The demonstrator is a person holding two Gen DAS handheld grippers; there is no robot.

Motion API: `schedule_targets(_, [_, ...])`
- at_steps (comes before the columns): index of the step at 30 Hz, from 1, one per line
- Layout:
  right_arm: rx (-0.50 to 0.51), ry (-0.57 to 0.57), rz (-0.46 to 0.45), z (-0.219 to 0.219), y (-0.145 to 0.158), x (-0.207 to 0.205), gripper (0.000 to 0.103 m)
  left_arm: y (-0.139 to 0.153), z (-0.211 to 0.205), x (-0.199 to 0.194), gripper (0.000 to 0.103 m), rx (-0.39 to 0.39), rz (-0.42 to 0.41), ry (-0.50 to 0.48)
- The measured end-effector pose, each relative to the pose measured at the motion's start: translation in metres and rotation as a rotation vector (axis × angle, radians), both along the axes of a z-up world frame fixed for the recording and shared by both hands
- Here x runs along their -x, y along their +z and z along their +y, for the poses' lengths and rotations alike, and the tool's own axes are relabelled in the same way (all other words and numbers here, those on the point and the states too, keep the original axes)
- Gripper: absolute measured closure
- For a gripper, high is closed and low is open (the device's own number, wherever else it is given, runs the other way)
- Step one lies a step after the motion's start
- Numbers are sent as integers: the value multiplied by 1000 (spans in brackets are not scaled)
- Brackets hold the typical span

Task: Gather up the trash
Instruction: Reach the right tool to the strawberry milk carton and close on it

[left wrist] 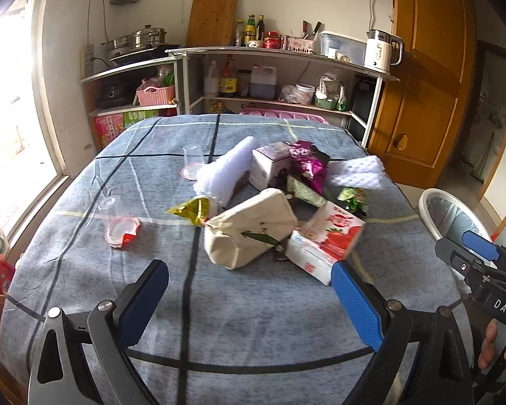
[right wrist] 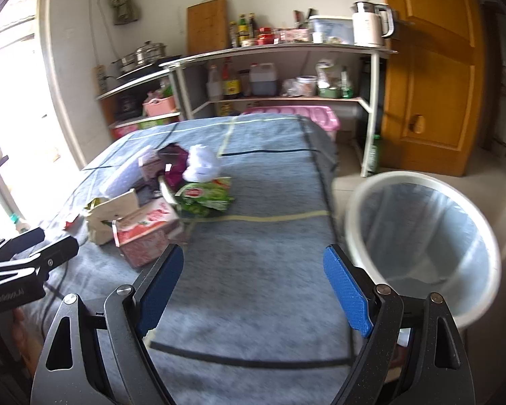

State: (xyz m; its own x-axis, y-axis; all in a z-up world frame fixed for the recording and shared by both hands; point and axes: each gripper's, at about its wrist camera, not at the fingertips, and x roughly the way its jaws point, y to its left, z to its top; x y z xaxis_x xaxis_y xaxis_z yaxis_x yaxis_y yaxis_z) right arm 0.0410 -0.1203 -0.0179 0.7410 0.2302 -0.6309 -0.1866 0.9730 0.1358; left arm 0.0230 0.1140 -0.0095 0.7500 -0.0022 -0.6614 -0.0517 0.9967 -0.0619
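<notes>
A pile of trash lies mid-table: a crushed beige carton (left wrist: 249,227), a red-and-white strawberry carton (left wrist: 327,239), a purple wrapper (left wrist: 307,163), white foam netting (left wrist: 226,172) and a yellow wrapper (left wrist: 192,210). Two clear plastic cups (left wrist: 118,222) lie left of the pile. My left gripper (left wrist: 249,298) hovers open just short of the beige carton, holding nothing. My right gripper (right wrist: 249,287) is open and empty over bare cloth, with the strawberry carton (right wrist: 148,233) ahead to its left and a green wrapper (right wrist: 204,195) beyond. The white trash bin (right wrist: 421,236) stands off the table's right edge.
The table wears a grey-blue checked cloth (left wrist: 253,320). Behind it stands a metal shelf (left wrist: 273,54) with bottles, pots and a kettle (left wrist: 383,50). A wooden door (left wrist: 428,67) is at the right, a bright window at the left. A hand (left wrist: 492,344) holds the right gripper.
</notes>
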Motion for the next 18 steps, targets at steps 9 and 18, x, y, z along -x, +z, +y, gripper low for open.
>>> schedule_targets(9, [-72,121,87,49,-14,-33,18,-8,48,-22,6,9,30,-24])
schedule_targets(18, [-77,153,161,93,-28,-54,18,-24,91,-36,6,38,69,81])
